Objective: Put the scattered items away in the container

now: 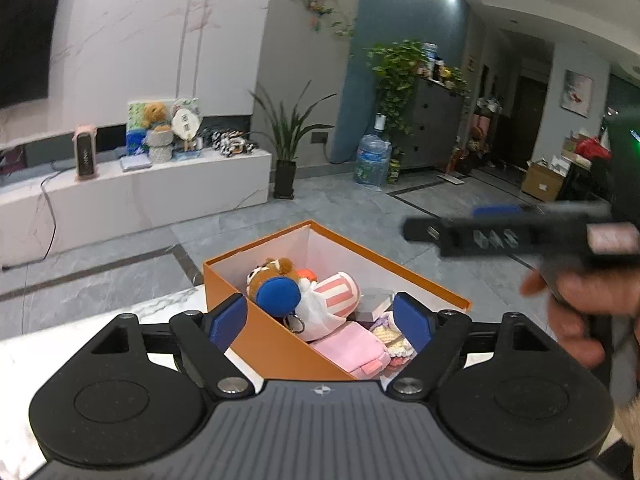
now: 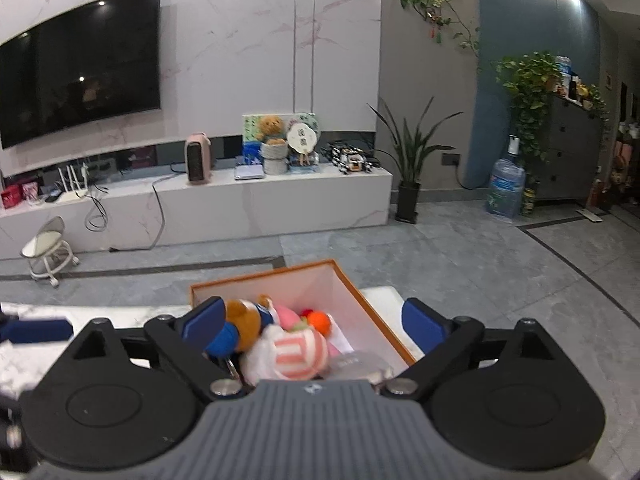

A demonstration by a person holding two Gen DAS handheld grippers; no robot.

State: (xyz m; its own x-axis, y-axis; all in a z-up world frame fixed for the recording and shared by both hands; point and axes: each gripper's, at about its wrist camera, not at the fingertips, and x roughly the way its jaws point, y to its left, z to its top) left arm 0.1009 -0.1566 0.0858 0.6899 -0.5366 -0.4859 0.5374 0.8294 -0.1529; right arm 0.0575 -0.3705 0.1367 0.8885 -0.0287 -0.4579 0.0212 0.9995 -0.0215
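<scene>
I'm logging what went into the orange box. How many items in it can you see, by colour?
Brown and blue plush bear: 1
Pink-and-white striped plush: 1
Pink pouch: 1
Orange ball: 1
Grey box: 1
Purple and cream crochet piece: 1
Total visible in the orange box: 6

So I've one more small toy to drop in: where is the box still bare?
The orange box is bare along its far white wall, beyond the bear plush. The near end is crowded: striped plush, pink pouch, crochet piece.
</scene>
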